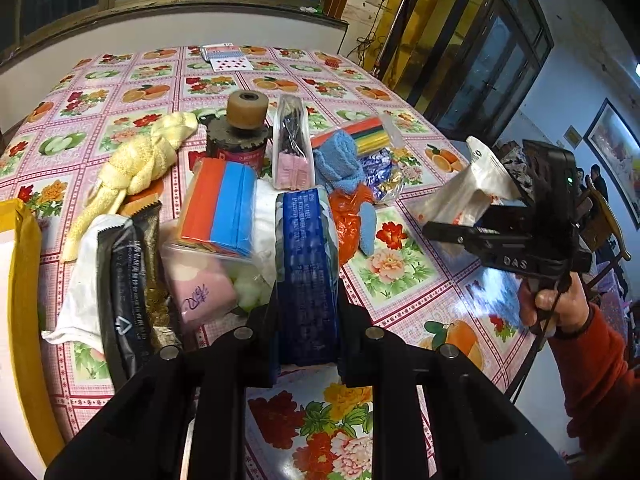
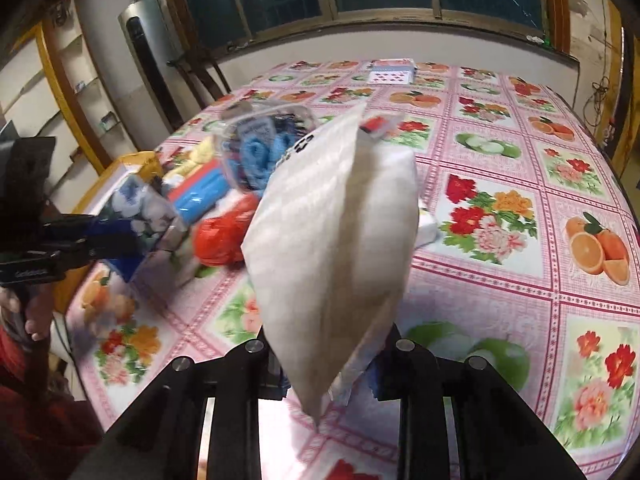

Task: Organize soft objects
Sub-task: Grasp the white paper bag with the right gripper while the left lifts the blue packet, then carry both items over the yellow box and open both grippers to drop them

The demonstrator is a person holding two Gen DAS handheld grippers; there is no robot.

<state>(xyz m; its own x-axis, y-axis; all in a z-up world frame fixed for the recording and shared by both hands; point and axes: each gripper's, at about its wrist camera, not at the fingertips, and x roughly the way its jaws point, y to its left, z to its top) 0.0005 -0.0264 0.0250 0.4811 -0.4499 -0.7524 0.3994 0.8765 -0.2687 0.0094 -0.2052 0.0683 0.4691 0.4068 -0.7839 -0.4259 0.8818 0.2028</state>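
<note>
My left gripper [image 1: 307, 312] is shut on a blue soft pack with white print [image 1: 307, 272], held upright over the near part of the table. My right gripper [image 2: 332, 364] is shut on a puffy white pouch [image 2: 336, 248], lifted above the floral tablecloth [image 2: 520, 280]. From the left wrist view the right gripper [image 1: 452, 228] hangs at the right with the same white pouch [image 1: 464, 188]. A pile of soft things lies ahead: a yellow knotted towel [image 1: 140, 160], a blue towel [image 1: 340, 164], an orange-and-blue pack [image 1: 222, 204], a pink tissue pack [image 1: 200, 288].
A dark tin with a tan roller on top [image 1: 240, 132] stands behind the pile, next to an upright clear bag [image 1: 294, 144]. A black wrapper [image 1: 124, 288] and a yellow-edged box [image 1: 20, 280] lie at the left. Playing cards [image 1: 226, 58] rest at the far edge.
</note>
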